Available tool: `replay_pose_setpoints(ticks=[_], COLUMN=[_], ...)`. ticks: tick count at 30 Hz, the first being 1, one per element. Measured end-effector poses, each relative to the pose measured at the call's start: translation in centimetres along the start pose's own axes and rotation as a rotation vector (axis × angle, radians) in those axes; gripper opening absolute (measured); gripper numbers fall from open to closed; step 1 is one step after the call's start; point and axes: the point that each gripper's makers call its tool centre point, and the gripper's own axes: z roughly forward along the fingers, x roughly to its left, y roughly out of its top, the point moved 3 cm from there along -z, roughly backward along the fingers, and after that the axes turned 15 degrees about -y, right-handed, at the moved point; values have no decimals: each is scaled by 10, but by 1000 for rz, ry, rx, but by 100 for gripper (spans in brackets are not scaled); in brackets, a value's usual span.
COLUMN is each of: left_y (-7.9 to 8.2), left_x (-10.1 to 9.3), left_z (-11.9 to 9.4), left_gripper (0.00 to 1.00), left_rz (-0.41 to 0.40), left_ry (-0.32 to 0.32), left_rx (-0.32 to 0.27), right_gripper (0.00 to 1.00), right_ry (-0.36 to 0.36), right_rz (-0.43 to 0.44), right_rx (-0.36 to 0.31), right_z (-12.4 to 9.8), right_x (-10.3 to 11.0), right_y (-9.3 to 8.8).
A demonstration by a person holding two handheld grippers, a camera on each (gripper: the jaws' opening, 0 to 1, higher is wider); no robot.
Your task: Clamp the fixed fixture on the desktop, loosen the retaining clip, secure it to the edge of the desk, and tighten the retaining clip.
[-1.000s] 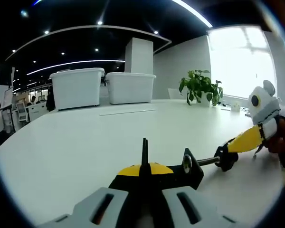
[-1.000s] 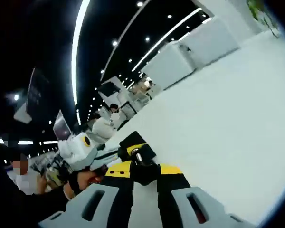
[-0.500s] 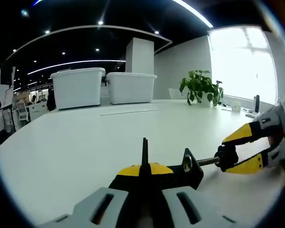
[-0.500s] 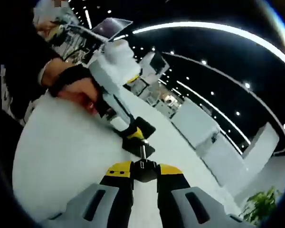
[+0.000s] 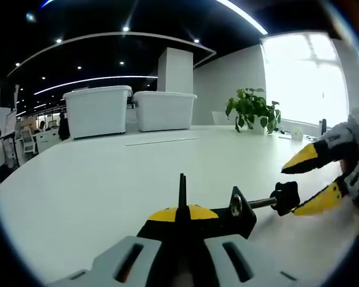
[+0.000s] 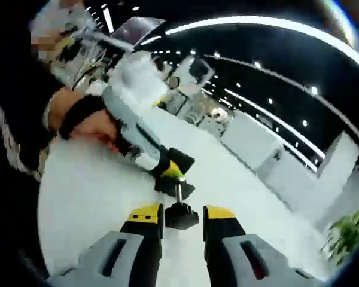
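The fixed fixture (image 5: 194, 218), a black clamp with a yellow top, sits between the jaws of my left gripper (image 5: 180, 234), which is shut on it just above the white table (image 5: 96, 179). Its screw rod runs right to a black knob (image 5: 285, 197). My right gripper (image 5: 304, 181) comes in from the right, open, its yellow fingertips (image 5: 299, 159) spread above and below the knob. In the right gripper view the knob (image 6: 181, 215) stands between the parted jaws of the right gripper (image 6: 181, 219). Beyond it the left gripper (image 6: 160, 162) holds the fixture (image 6: 175, 178).
Two white storage bins (image 5: 97, 110) (image 5: 164, 109) stand at the far side of the table, with a potted plant (image 5: 251, 110) by the bright window. A person's hand (image 6: 87, 122) grips the left gripper's handle. Office desks and screens lie beyond the table's edge.
The right gripper was shut on the knob a second ago; it has rolled and its jaws have spread apart off the knob. The left gripper and fixture have stayed put.
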Motion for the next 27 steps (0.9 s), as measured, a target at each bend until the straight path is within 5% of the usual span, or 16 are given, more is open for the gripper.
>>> replay_pose_setpoints(ticks=[2, 4, 5, 14, 20, 27], left_y=[0, 0, 0, 0, -1, -1], left_x=[-1, -1, -1, -3, -4, -6], left_z=[0, 0, 0, -1, -1, -1], left_gripper=[5, 5, 5, 5, 5, 5], left_rz=[0, 1, 1, 3, 4, 3], left_ry=[-1, 0, 0, -4, -12, -10], left_rx=[0, 0, 0, 1, 1, 1], right_gripper=[31, 31, 29, 18, 17, 17], right_ry=[61, 66, 40, 35, 22, -39], right_rz=[242, 390, 396, 440, 206, -298], right_rx=[17, 53, 9, 99, 81, -67], right_z=[3, 7, 10, 7, 5, -3], right_x=[-5, -9, -17, -9, -5, 13], right_y=[2, -10, -9, -22, -21, -9])
